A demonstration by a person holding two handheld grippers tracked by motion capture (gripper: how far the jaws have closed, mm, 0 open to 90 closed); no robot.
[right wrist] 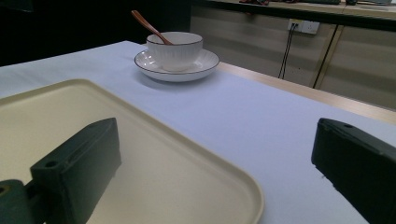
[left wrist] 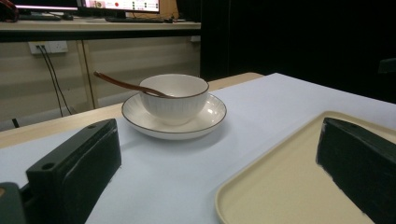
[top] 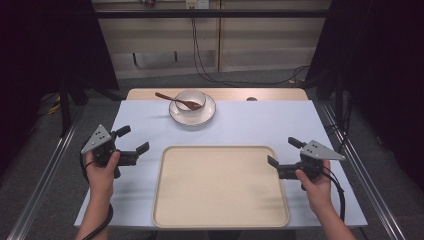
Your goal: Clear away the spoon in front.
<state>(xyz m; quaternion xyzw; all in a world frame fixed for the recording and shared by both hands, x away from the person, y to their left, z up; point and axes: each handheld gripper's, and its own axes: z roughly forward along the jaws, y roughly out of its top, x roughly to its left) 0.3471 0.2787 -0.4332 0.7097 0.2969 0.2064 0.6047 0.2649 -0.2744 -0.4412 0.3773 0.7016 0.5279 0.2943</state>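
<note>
Both tools — left tool (top: 134, 141), right tool (top: 283, 154) — are hovering with jaws apart, empty, flanking the tray (top: 220, 220). Bowl (top: 190, 100) sitting far-centre (spoon (top: 176, 100) inside); reach probably coming next.

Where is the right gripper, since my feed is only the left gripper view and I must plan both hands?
Observer: The right gripper hovers open at the tray's right edge.
Operator: And my own hand?
Observer: The left gripper is open, off the tray's left edge.
Operator: Is the tray bare?
Observer: Yes; the bowl with its spoon sits on a saucer beyond the tray's far edge.
</note>
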